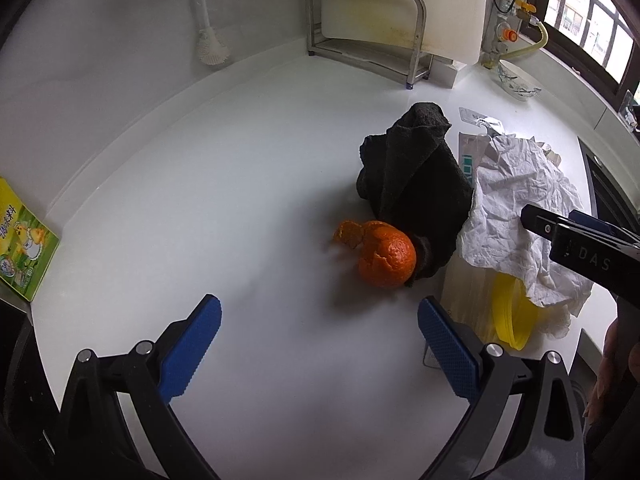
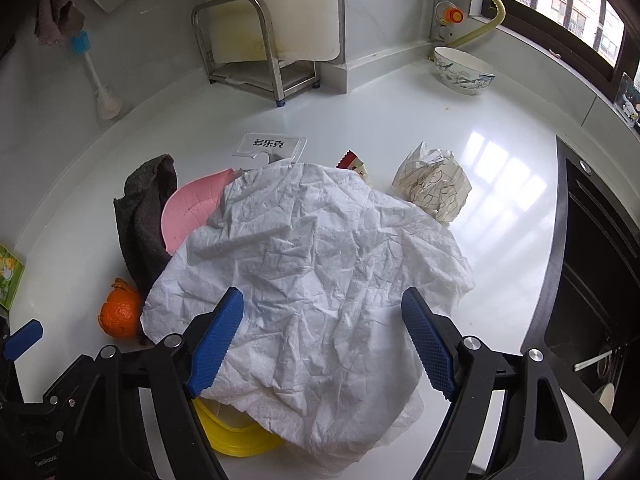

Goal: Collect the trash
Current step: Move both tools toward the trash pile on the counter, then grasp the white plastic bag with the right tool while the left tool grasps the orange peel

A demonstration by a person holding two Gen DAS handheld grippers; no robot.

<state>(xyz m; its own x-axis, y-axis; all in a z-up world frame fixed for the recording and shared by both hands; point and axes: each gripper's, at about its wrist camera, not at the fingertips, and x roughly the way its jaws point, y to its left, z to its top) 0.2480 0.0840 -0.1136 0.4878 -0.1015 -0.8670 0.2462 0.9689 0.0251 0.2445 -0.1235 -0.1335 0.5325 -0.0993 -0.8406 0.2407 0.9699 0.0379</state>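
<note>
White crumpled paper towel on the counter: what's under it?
Under the white crumpled paper towel, a yellow plastic rim sticks out at the near edge and a pink plastic dish at the far left. Whatever else lies beneath is covered.

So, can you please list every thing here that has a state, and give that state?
Left hand-held gripper: open, holds nothing.
Right hand-held gripper: open, above the tissue.
Tissue: crumpled, spread out over the other trash.
Orange peel: torn open, on the counter.
Dark cloth: bunched up.
Paper ball: crumpled.
Bowl: upright.
</note>
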